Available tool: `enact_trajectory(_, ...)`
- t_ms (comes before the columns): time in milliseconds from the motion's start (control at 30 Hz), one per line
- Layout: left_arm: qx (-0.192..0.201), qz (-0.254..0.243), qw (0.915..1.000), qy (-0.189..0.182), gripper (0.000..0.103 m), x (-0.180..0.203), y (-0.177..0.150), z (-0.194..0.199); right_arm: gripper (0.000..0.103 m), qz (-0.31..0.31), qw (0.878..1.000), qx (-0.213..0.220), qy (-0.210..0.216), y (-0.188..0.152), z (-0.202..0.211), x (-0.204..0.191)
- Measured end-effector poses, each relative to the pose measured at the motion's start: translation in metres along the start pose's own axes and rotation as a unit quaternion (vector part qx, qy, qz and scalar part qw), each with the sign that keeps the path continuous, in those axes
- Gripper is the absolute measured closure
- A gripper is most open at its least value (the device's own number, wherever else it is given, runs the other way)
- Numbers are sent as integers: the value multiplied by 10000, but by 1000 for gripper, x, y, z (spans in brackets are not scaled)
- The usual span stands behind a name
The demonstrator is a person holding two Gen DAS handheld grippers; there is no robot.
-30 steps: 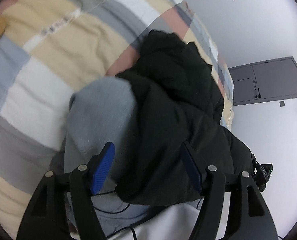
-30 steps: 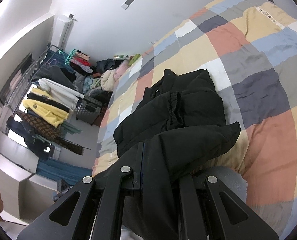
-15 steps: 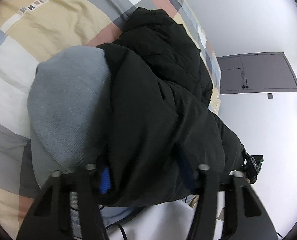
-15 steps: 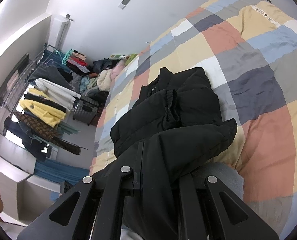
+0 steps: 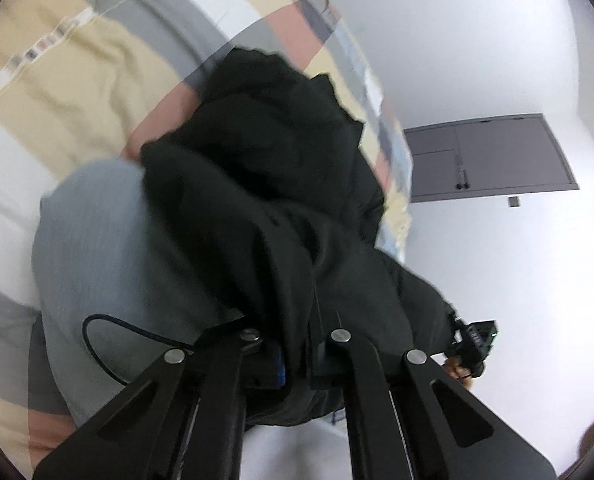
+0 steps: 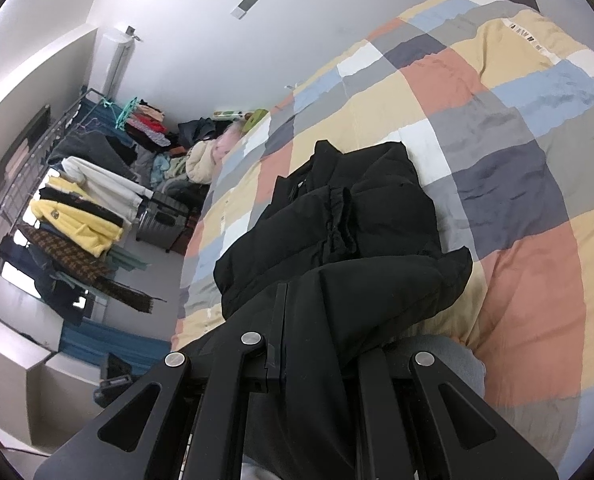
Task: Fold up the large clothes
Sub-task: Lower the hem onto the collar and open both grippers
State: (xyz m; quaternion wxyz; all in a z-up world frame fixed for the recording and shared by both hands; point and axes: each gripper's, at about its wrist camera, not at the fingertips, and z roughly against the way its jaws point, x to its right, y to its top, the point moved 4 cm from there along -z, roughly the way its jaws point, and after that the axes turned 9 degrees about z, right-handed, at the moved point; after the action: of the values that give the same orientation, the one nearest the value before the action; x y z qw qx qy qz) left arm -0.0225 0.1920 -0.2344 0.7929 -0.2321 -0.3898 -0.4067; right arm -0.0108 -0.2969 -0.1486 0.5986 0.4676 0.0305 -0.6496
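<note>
A large black puffer jacket [image 5: 265, 184] lies bunched on a checked bedspread [image 5: 77, 80]. In the left wrist view my left gripper [image 5: 295, 344] is shut on the jacket's near edge, fabric pinched between the jaws. In the right wrist view the jacket [image 6: 337, 216] stretches away over the bedspread [image 6: 517, 128], and my right gripper [image 6: 313, 344] is shut on another part of its near edge. A grey-clad leg or knee [image 5: 109, 248] sits under the jacket's near end and also shows in the right wrist view [image 6: 453, 356].
A grey door [image 5: 489, 156] is in the wall to the right. A rack of hanging clothes [image 6: 69, 208], a suitcase [image 6: 161, 220] and a clothes pile [image 6: 201, 152] stand left of the bed. A black cable [image 5: 109, 340] loops near the left gripper.
My left gripper was open around the jacket's edge and has shut on it. The right gripper stays shut on the jacket and has barely moved.
</note>
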Motion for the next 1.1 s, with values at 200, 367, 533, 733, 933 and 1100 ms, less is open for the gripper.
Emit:
enact_trajectory(200, 120, 54, 9995, -288, 98, 24, 35, 6, 96, -56, 9998, 83, -172, 14, -3, -6)
enact_trajectory(367, 293, 10, 9993, -252, 98, 49, 62, 9, 96, 16, 9994, 178, -282, 27, -5, -14)
enact_trajectory(533, 374, -153, 9991, -125, 98, 74, 80, 11, 96, -148, 9991, 317, -241, 39, -8, -10)
enact_trajectory(733, 449, -252, 9986, 82, 98, 94, 109, 8, 96, -361, 9982, 453, -163, 55, -15, -4)
enact_trajectory(933, 460, -278, 9979, 357, 98, 108, 139, -5, 96, -251, 9983, 476, -232, 76, -28, -6)
enact_trajectory(1100, 475, -260, 9973, 490, 98, 122, 168, -18, 96, -360, 9981, 457, -179, 101, -43, 3)
